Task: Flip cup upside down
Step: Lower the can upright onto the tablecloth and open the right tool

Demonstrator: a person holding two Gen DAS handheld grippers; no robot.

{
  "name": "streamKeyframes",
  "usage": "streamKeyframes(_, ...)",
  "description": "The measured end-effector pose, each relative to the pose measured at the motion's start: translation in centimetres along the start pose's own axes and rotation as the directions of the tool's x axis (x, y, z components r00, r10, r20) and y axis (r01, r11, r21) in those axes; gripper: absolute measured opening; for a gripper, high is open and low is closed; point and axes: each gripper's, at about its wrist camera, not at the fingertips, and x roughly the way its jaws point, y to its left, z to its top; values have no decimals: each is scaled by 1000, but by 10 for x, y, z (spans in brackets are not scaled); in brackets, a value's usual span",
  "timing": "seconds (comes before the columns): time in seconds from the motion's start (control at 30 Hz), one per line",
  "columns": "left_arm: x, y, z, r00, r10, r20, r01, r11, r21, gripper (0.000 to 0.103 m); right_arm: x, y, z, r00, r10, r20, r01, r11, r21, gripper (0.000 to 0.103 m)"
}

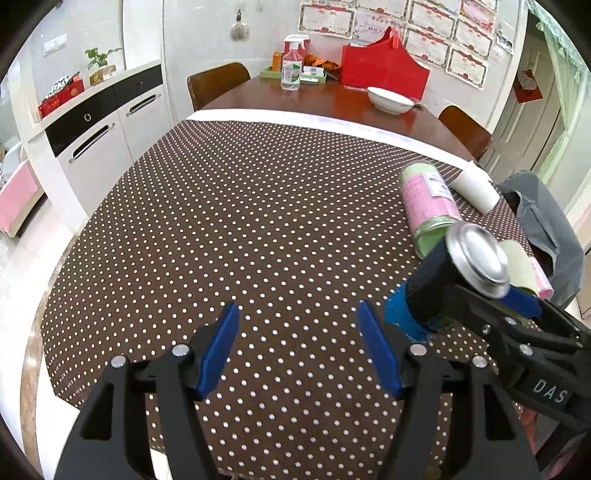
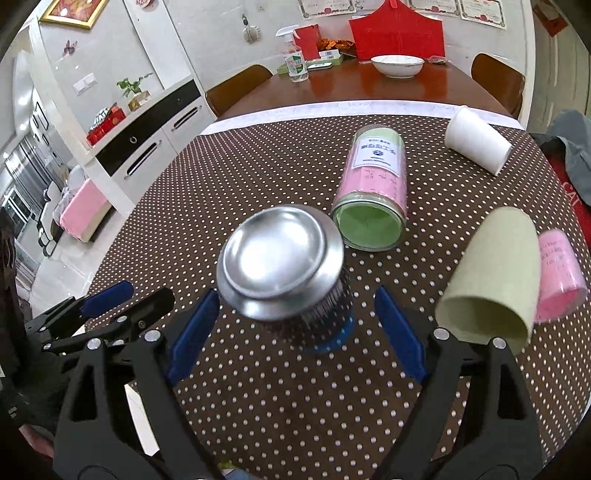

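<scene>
A black cup with a blue rim and a shiny steel base (image 2: pixel 284 266) stands upside down on the dotted tablecloth (image 2: pixel 280 170), steel base up. My right gripper (image 2: pixel 295 334) is open, its blue pads on either side of the cup and apart from it. The cup (image 1: pixel 476 258) also shows at the right of the left wrist view, with the right gripper's fingers (image 1: pixel 517 297) around it. My left gripper (image 1: pixel 297 350) is open and empty over the cloth, left of the cup.
A pink and green glass jar (image 2: pixel 373 192) lies on its side behind the cup. A pale green cup (image 2: pixel 491 284), a pink jar (image 2: pixel 561 273) and a white cup (image 2: pixel 476 144) lie at the right. A white bowl (image 2: pixel 397 64), spray bottle (image 2: pixel 295 62) and red bag (image 2: pixel 395 33) stand at the table's far end.
</scene>
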Motion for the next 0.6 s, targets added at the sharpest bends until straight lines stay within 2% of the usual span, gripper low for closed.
streamKeyframes(0.4,-53,-33,-24,996,-21,92,15,998,64,66,-62,-18,-27,993,0,118,-6,999,49,85)
streamKeyframes(0.6,-80,-53,-35,986,-56,157,41,994,98,66,-95,-26,-39,982,-12,190,3,999,47,85)
